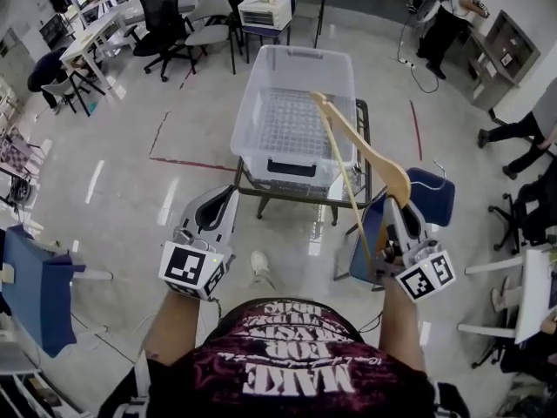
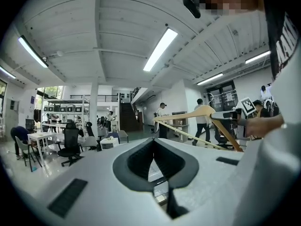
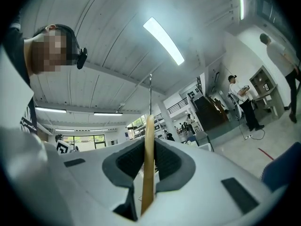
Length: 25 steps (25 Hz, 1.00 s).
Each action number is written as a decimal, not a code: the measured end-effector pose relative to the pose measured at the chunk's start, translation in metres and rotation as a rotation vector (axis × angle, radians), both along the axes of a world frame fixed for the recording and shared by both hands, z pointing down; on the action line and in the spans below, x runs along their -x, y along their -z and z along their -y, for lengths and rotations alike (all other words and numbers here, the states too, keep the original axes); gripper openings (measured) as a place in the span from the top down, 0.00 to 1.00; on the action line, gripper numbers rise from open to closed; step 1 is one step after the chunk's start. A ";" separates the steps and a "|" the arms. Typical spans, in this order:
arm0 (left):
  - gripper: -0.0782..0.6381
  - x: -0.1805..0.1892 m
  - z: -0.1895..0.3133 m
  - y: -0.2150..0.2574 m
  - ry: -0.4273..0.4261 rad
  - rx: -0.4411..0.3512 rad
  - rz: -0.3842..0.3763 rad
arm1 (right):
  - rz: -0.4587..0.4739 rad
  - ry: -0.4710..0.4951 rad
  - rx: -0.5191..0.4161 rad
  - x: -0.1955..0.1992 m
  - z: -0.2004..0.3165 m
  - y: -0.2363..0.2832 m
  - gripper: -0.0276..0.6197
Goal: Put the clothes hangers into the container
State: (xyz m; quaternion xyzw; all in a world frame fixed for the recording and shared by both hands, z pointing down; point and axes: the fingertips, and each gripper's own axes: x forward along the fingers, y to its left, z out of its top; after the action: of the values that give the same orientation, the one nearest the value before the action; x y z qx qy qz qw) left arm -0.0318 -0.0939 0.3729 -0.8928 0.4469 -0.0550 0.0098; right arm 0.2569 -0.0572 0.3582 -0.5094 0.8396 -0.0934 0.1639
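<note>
A wooden clothes hanger [image 1: 361, 151] is clamped in my right gripper [image 1: 396, 205], which is shut on its lower arm. In the right gripper view the hanger [image 3: 148, 166] stands edge-on between the jaws, its metal hook rising above. The hanger's far end reaches over the near right corner of the clear plastic container [image 1: 261, 103], which stands on a small table. My left gripper [image 1: 219, 203] is shut with nothing in it, left of the hanger and short of the container's near edge. The left gripper view shows the hanger [image 2: 197, 114] off to the right.
A blue chair [image 1: 435, 200] stands under my right gripper. Office chairs and desks [image 1: 165, 16] fill the back left. A white box [image 1: 264, 11] sits on a chair behind the container. People stand at the right [image 1: 448, 16]. A blue chair [image 1: 35, 290] is at the left.
</note>
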 end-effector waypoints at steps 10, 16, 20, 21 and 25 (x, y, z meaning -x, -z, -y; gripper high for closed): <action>0.88 0.020 0.093 0.000 -0.020 0.004 0.002 | -0.006 -0.006 -0.006 0.023 0.088 0.010 0.86; 0.88 0.018 0.148 0.011 -0.093 -0.018 0.000 | -0.014 -0.056 -0.004 0.030 0.131 0.019 0.86; 0.88 0.032 0.179 0.012 -0.113 -0.025 -0.011 | -0.018 -0.089 -0.011 0.041 0.154 0.023 0.86; 0.88 0.037 0.185 0.013 -0.115 -0.027 -0.016 | -0.019 -0.094 -0.017 0.044 0.159 0.024 0.86; 0.88 0.048 0.214 0.007 -0.128 -0.011 -0.033 | -0.019 -0.105 -0.028 0.058 0.182 0.026 0.86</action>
State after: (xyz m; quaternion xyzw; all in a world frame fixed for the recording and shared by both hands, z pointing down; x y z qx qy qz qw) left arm -0.0800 -0.3077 0.3657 -0.9203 0.3894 -0.0372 0.0107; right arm 0.1988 -0.2388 0.3321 -0.5512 0.8145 -0.0681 0.1678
